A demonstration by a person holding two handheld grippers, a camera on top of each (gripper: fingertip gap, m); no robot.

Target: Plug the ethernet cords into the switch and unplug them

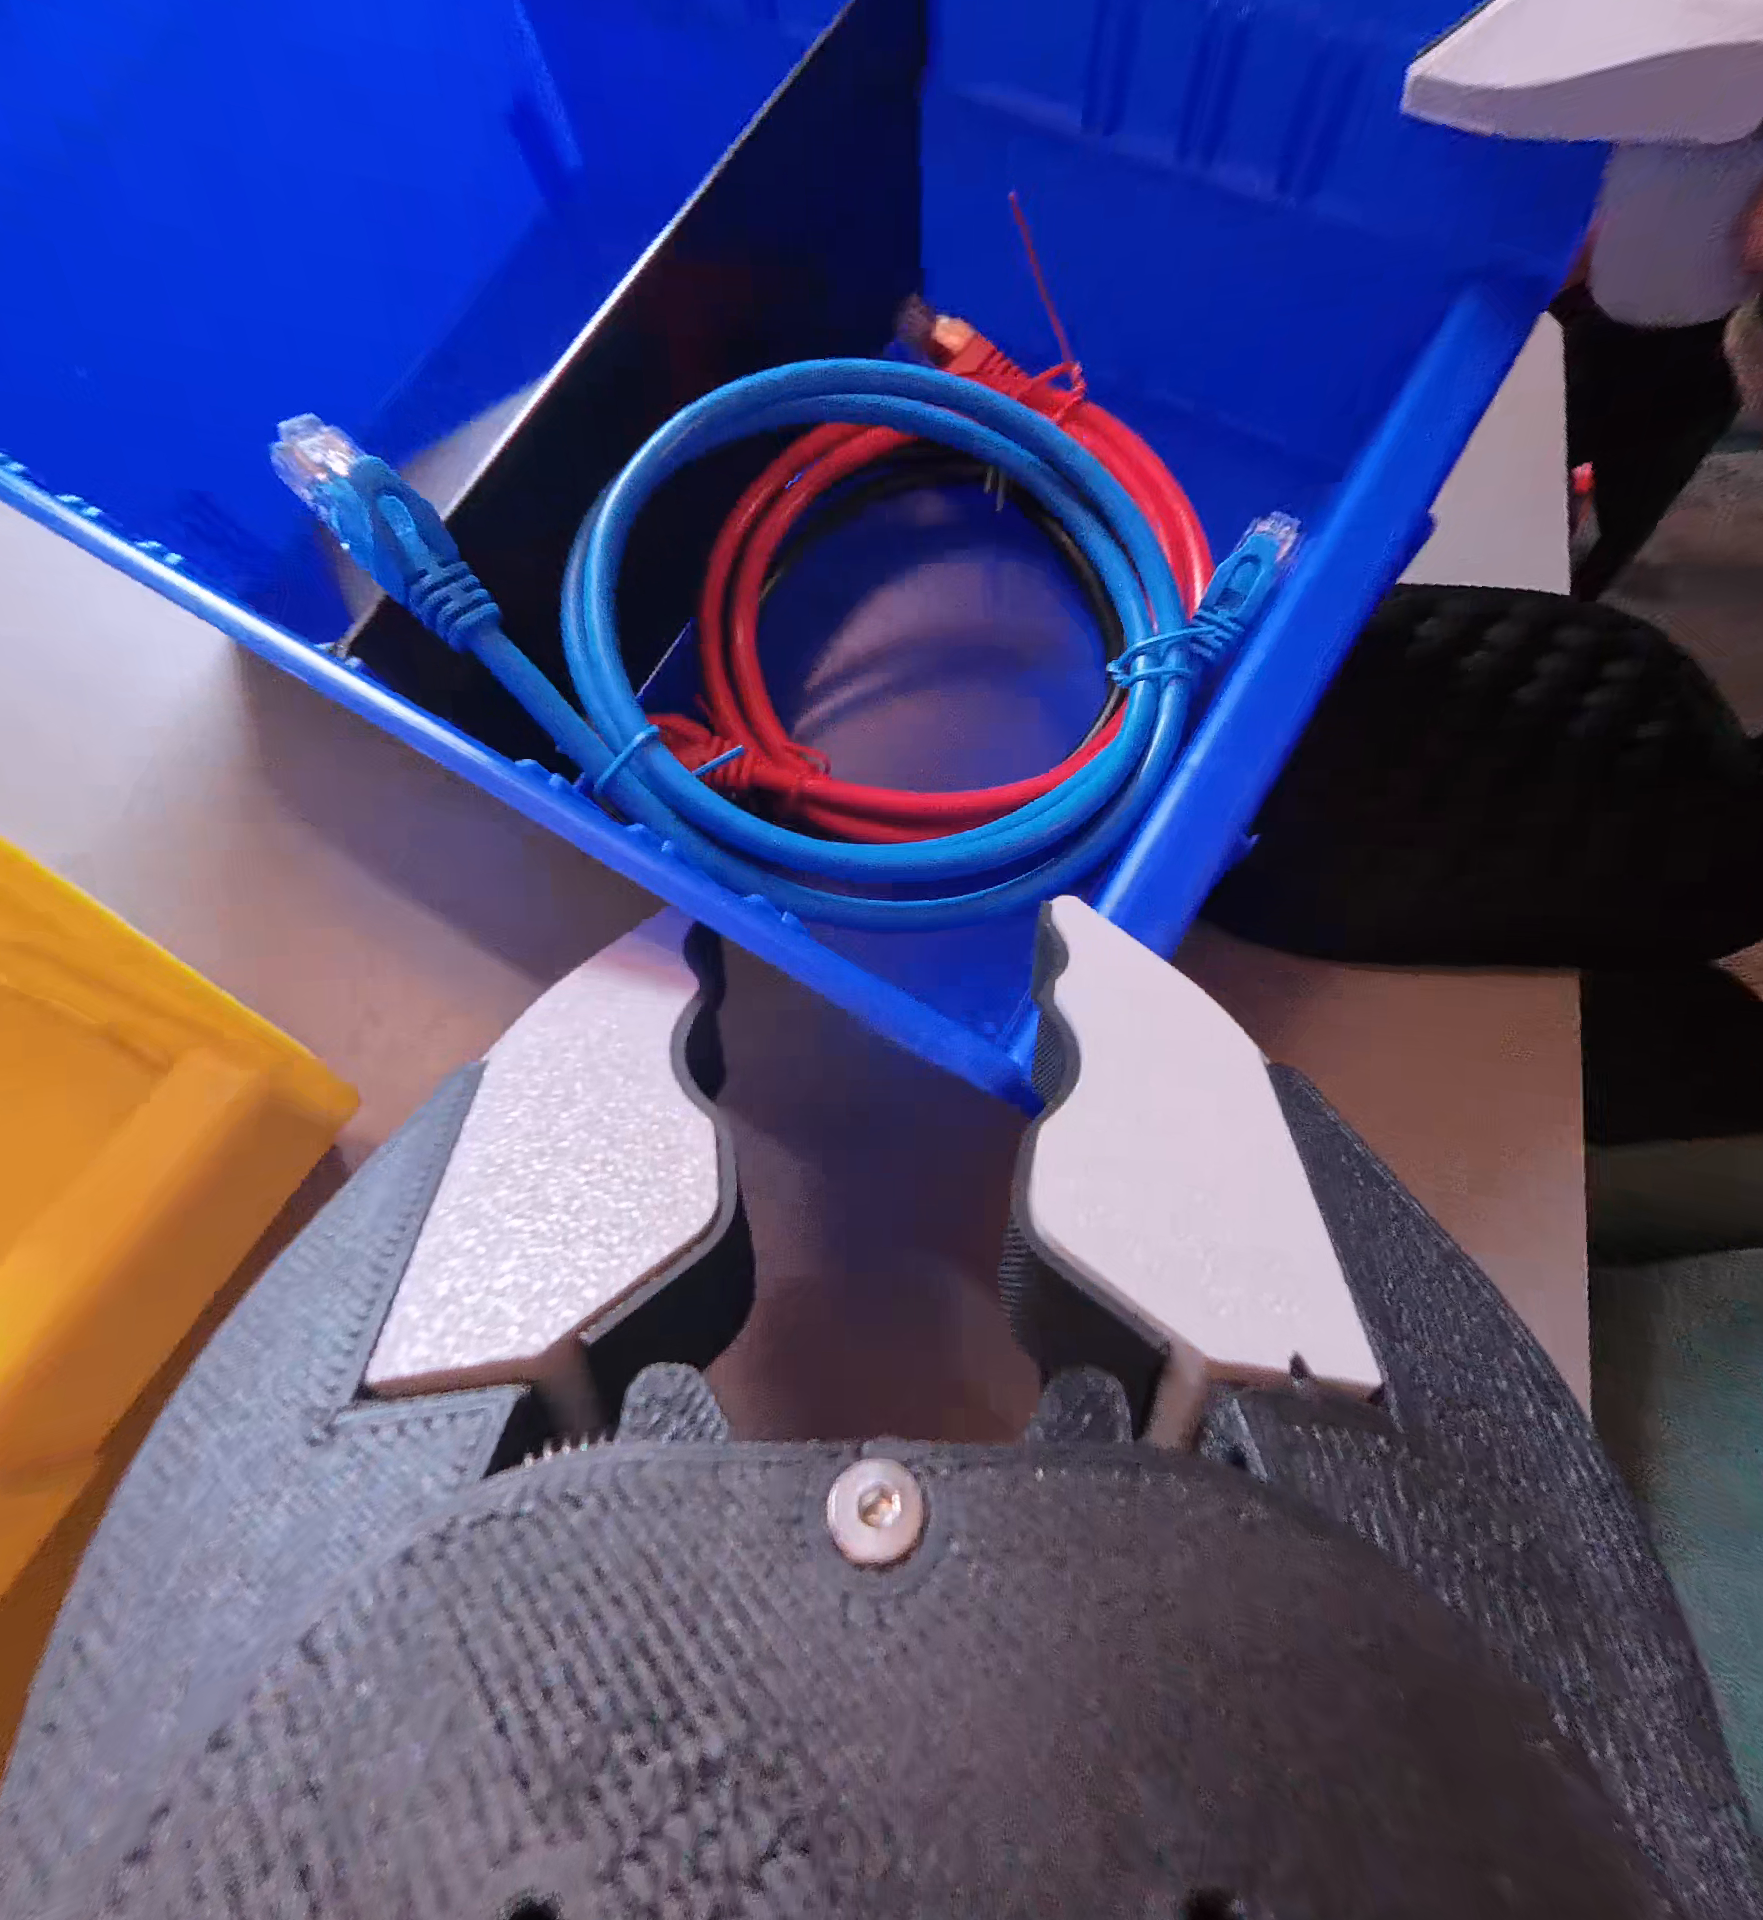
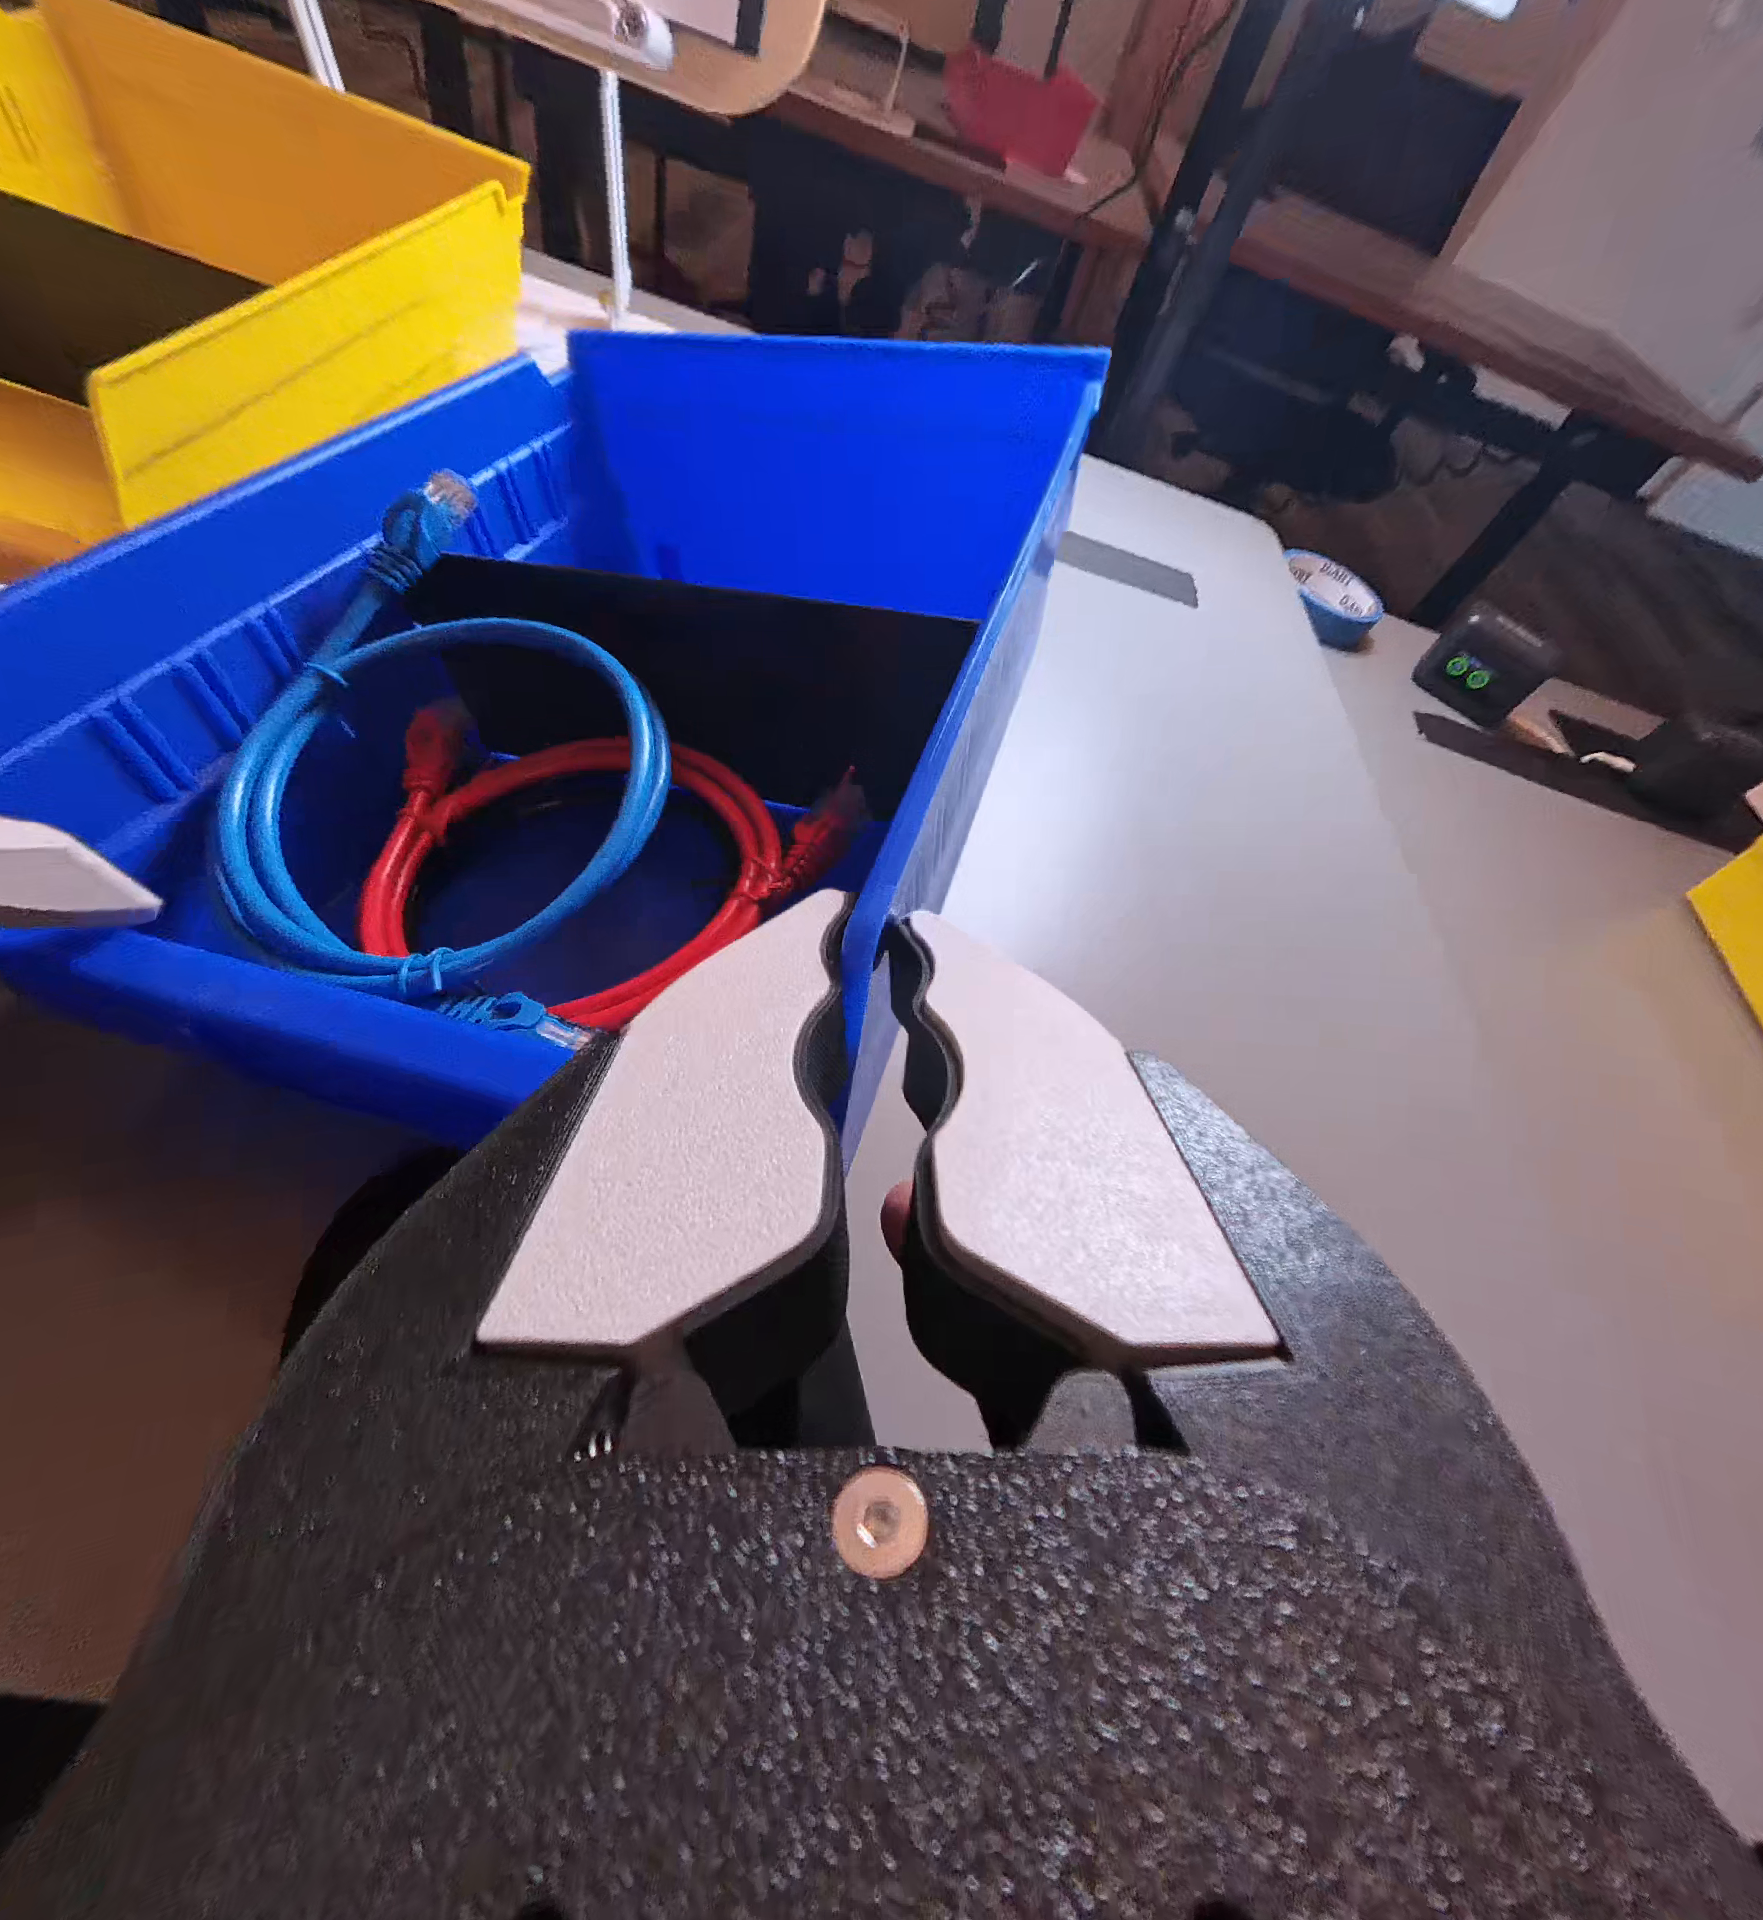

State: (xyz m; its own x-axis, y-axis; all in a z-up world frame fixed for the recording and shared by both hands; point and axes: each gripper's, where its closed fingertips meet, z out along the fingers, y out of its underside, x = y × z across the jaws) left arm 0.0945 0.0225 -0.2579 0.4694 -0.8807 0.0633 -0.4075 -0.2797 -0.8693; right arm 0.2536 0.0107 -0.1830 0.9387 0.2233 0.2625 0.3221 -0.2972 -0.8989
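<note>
We see the blue bin [image 1: 1272,665] on a pale table [image 1: 129,727], w/ a black divider [image 1: 731,343] inside. In the near compartment lie a coiled blue ethernet cord [image 1: 887,842] and, partly under it, a red ethernet cord [image 1: 918,800]; a darker cable beneath is barely visible, can't ID it. No switch in either view.

Left gripper [image 1: 882,956]: jaws wide apart, holding nothing, astride the bin's near corner. Right gripper [image 2: 869,925]: jaws narrow, one each side of the bin's side wall [image 2: 970,727]; whether the pads touch it we can't tell.

A yellow bin [image 1: 56,1143] is cut off at the left edge. Room beyond is blurred.
</note>
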